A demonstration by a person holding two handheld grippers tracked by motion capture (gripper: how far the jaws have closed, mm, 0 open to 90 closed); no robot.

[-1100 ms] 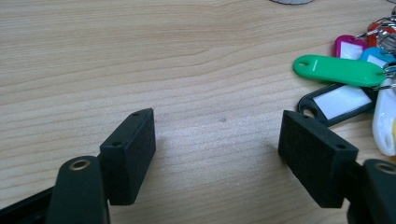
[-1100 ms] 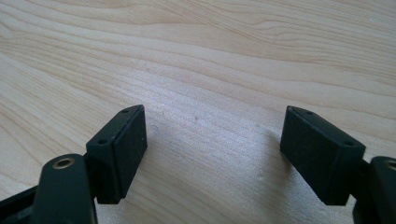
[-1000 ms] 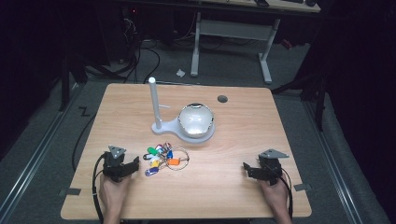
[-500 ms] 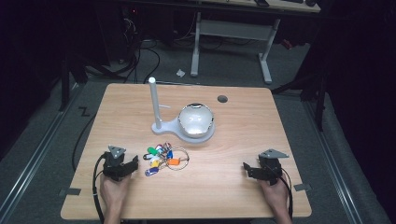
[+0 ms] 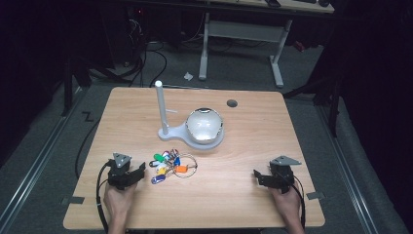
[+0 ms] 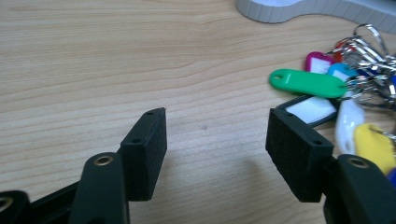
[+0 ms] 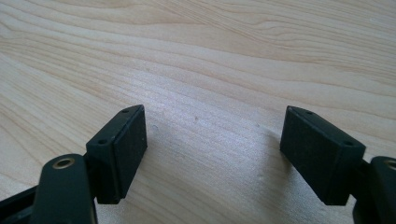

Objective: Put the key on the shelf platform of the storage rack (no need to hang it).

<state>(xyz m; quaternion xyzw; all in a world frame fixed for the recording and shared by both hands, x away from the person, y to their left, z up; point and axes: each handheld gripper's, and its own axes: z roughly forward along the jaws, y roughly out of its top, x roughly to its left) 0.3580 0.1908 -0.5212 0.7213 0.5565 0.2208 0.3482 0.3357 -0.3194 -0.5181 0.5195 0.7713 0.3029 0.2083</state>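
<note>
A bunch of coloured key tags on metal rings point(image 5: 168, 165) lies on the wooden table point(image 5: 253, 146), in front of a white stand with a dome point(image 5: 204, 126) and an upright post point(image 5: 160, 107). My left gripper point(image 5: 140, 169) rests on the table just left of the tags. Its jaws have just been closing a little and still stand apart, with bare wood between them. In the left gripper view the gripper point(image 6: 215, 135) has the green tag point(image 6: 306, 83) and its neighbours to the right of the right jaw. My right gripper point(image 5: 256, 175) lies open at the table's front right, and the right gripper view point(image 7: 212, 140) has bare wood between its jaws.
A small round hole point(image 5: 232, 103) sits near the table's far edge. The stand's white base point(image 6: 289, 9) reaches into the top of the left gripper view. Dark floor, cables and a desk frame point(image 5: 243, 34) lie beyond the table.
</note>
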